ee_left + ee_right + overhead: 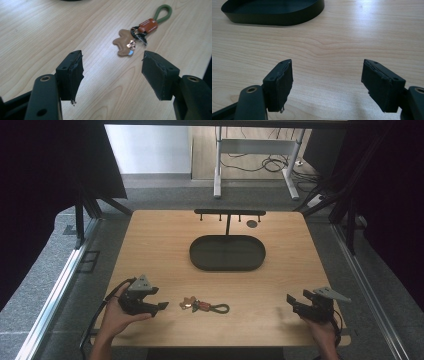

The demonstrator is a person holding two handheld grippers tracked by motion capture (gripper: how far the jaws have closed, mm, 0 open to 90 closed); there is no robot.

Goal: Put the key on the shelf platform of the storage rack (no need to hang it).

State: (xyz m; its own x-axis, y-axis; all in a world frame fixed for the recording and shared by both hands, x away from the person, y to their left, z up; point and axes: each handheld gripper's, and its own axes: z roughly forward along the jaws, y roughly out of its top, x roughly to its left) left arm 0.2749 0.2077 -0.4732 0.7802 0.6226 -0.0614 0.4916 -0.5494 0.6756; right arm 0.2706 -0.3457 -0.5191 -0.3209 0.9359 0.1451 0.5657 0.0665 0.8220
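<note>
Both tongs gape empty near the worktop's [150, 240] front edge: left tongs [112, 72] face the keyring [140, 32], right tongs [327, 82] the tray [274, 12].

- My left gripper [112, 75] is showing matt black plastic jaws, their rubbery pads fraying at the edges.
- The keychain [140, 32] is showing a green cord loop, a glossy orange sleeve, and a tan, leather-like figure.
- The table [332, 45] is showing smooth, pale wood grain.
- The tray [274, 11] is looking matt black.
</note>
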